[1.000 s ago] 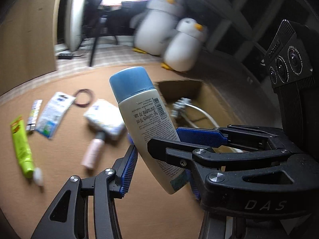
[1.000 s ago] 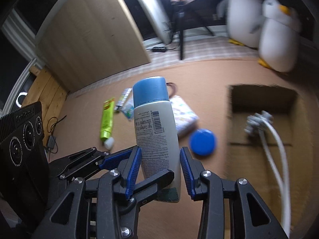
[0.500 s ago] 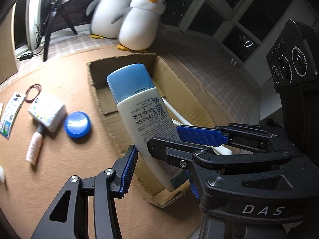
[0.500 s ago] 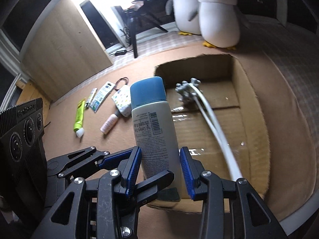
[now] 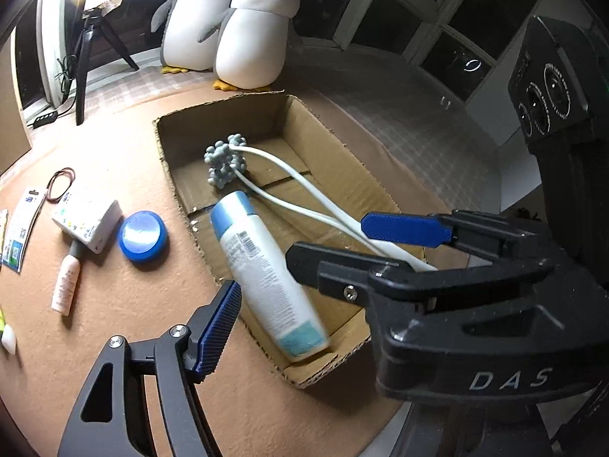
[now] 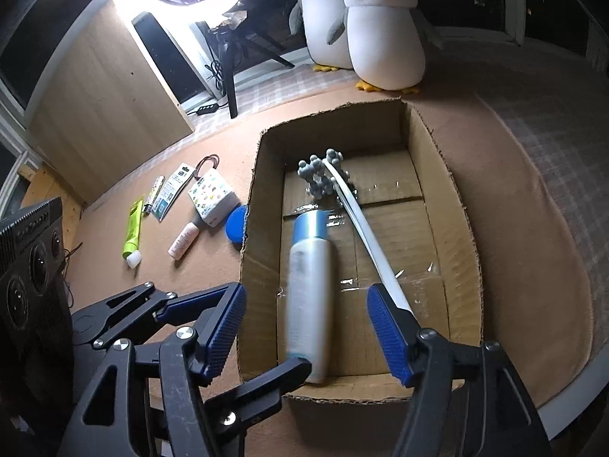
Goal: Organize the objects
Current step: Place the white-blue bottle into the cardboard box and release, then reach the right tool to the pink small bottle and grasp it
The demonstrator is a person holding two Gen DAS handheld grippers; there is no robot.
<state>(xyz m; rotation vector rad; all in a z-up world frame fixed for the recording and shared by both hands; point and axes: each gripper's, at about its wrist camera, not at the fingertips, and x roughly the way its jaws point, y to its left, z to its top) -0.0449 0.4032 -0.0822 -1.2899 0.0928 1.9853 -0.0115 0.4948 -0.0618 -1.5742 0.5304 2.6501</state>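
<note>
A white bottle with a blue cap (image 5: 266, 274) lies inside the open cardboard box (image 5: 179, 198), against its left wall; it looks motion-blurred in the right wrist view (image 6: 310, 297). My left gripper (image 5: 316, 262) is open above the box's near end. My right gripper (image 6: 308, 333) is open too, with the bottle free below its fingers. A white-handled massager with a grey knobbed head (image 5: 226, 165) also lies in the box (image 6: 460, 205).
On the brown mat left of the box lie a blue round tin (image 5: 142, 236), a small white patterned box (image 5: 87, 219), a pink tube (image 5: 66, 285), a green tube (image 6: 132, 228) and flat packets (image 6: 171, 186). Two plush penguins (image 6: 380, 30) stand behind the box.
Both grippers carried the bottle from over the mat to over the box. Both sets of jaws opened and the bottle dropped into the box.
</note>
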